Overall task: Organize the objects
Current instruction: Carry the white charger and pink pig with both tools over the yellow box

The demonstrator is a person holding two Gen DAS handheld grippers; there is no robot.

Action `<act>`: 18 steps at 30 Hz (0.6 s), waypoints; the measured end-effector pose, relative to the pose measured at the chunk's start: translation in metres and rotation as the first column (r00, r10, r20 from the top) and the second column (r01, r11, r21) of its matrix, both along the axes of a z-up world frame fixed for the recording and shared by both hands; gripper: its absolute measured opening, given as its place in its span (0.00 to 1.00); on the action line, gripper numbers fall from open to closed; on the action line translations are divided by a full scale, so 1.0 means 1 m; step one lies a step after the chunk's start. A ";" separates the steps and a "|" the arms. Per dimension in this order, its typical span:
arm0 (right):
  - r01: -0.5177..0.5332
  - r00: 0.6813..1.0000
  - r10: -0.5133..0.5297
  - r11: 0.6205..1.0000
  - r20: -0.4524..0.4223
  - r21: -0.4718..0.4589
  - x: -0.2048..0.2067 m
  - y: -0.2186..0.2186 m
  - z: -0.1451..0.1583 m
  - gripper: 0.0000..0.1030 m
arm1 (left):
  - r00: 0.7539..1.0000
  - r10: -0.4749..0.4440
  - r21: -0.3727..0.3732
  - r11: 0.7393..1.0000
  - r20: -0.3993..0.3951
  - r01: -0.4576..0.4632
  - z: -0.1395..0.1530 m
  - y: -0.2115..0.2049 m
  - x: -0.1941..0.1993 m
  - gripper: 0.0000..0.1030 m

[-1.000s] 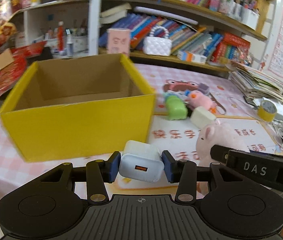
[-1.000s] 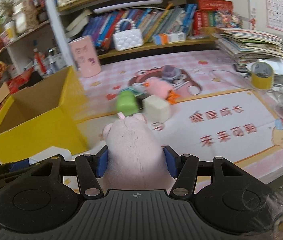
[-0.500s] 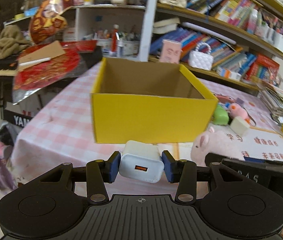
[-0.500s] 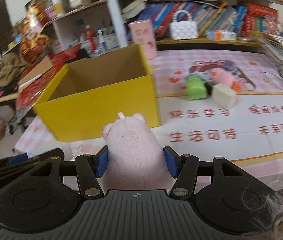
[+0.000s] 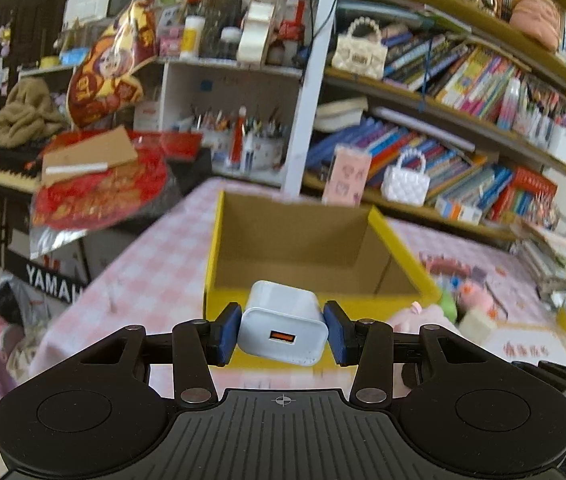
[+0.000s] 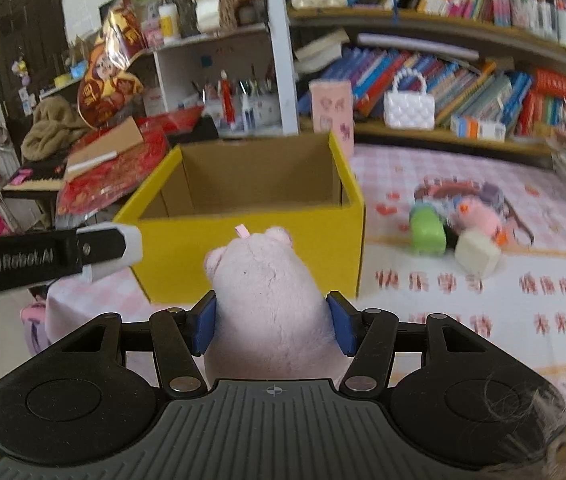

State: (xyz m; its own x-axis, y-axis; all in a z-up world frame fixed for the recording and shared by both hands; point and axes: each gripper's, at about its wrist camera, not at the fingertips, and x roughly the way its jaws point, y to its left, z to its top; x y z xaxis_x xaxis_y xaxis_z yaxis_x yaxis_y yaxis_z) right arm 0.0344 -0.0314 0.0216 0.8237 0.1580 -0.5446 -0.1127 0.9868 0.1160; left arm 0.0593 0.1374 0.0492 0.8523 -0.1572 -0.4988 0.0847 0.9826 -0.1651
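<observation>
1. The left gripper [image 5: 283, 330] has its blue pads clamped on both sides of a white USB charger [image 5: 283, 328]; the orange port faces back at the camera, and its longer side runs away toward the yellow box [image 5: 219, 236]. The charger sits slightly tilted, right side lower.
2. The right gripper [image 6: 271, 322] squeezes a pink plush pig [image 6: 267, 304] about the body, ears up, back of the head to the camera, its body upright between the pads.
3. Both loads hang in the air just short of the box's near wall. In the right wrist view the left gripper comes in from the left edge, the charger's white end poking past it.
4. A second ago the box stood low and wide before the left gripper; now that view looks down into its open brown inside. Both grips are unchanged.
5. The box stands on a pink checked tablecloth [image 6: 443, 168]. A green toy [image 6: 427, 230], a cream block [image 6: 477, 254] and a small pink toy [image 6: 479, 216] lie to its right. Crowded bookshelves [image 5: 463, 92] fill the wall behind.
</observation>
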 end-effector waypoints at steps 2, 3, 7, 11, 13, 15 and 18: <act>0.011 0.999 -0.011 1.000 0.038 0.016 0.012 -0.003 0.010 0.52 | 1.000 0.002 0.003 1.000 0.030 -0.002 0.008 -0.002 0.013 0.42; 0.019 0.998 -0.020 0.999 0.058 0.026 0.021 -0.004 0.015 0.53 | 0.999 0.001 0.006 1.000 0.045 -0.001 0.012 -0.003 0.020 0.42; 0.037 0.992 -0.041 0.999 0.119 0.033 0.057 -0.009 0.031 0.53 | 0.996 0.007 0.019 1.000 0.085 -0.009 0.022 -0.009 0.052 0.42; 0.032 0.989 -0.032 0.999 0.147 0.001 0.090 -0.014 0.034 0.53 | 0.997 0.017 0.018 1.000 0.079 -0.018 0.018 -0.017 0.082 0.42; 0.027 0.990 -0.026 1.000 0.135 -0.008 0.108 -0.015 0.030 0.53 | 0.998 0.018 0.016 1.000 0.059 -0.019 0.012 -0.020 0.096 0.42; 0.012 0.994 -0.010 1.000 0.113 -0.020 0.125 -0.017 0.023 0.53 | 0.999 0.019 0.026 0.999 0.040 -0.020 0.005 -0.024 0.108 0.42; -0.029 0.997 0.032 0.998 0.072 -0.051 0.148 -0.015 0.011 0.53 | 1.000 0.028 0.043 0.999 0.005 -0.028 -0.007 -0.028 0.127 0.42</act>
